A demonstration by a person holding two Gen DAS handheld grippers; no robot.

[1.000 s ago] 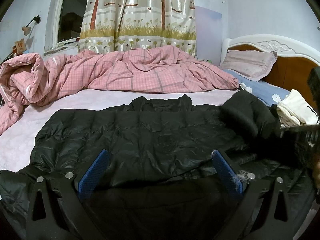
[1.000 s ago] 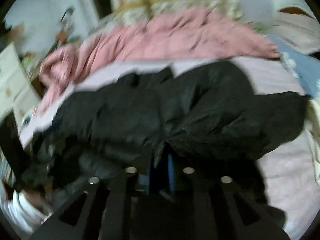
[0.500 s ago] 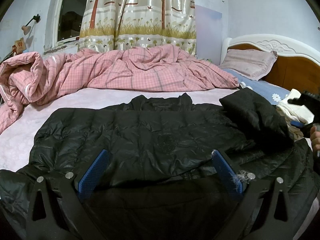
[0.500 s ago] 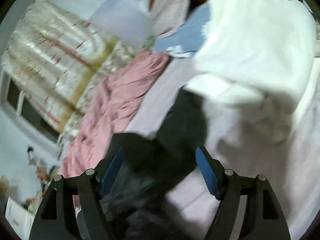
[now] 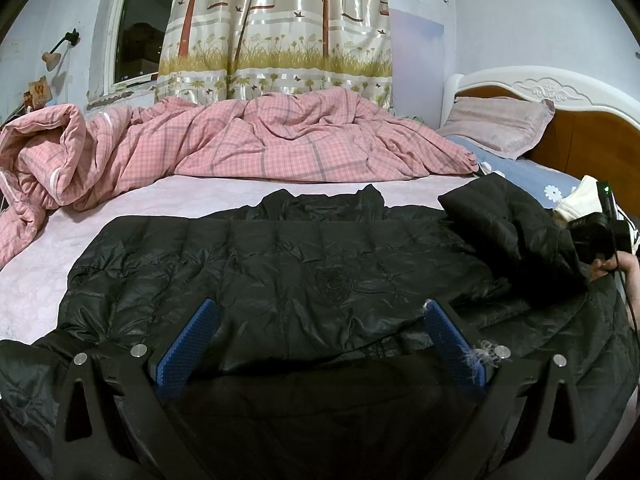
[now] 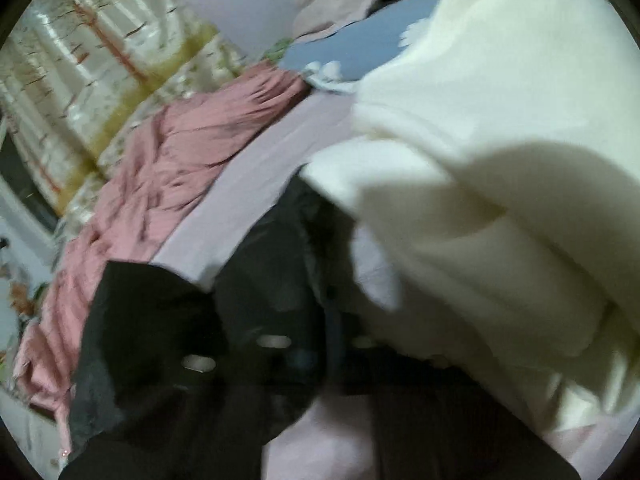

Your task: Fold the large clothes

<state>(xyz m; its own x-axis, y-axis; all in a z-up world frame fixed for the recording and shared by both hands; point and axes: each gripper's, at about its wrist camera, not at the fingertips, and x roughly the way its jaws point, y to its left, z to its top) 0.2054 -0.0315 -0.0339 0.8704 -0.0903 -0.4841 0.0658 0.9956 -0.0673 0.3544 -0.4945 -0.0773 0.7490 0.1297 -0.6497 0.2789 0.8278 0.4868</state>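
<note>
A bed (image 5: pixel 168 196) with a pale pink sheet is filling the room, its white and wood headboard (image 5: pixel 560 96) standing at two o'clock in the left wrist view. A pink checked quilt (image 5: pixel 248 144) is lying bunched across the far side, from nine to one o'clock. A black puffer jacket (image 5: pixel 280 272) is lying spread flat in the middle of the sheet, one sleeve (image 5: pixel 508 224) folded in over its body at three o'clock. A cream garment (image 6: pixel 500 152) is lying heaped just beside that sleeve, filling the right wrist view from twelve to four o'clock. The left gripper (image 5: pixel 320 344) is hovering over the jacket's near hem at six o'clock, its blue pads standing wide apart. The right gripper (image 6: pixel 320 344), blurred, is sitting at six o'clock with its jaws having just closed; black fabric is lying around them, but a grip cannot be made out.
</note>
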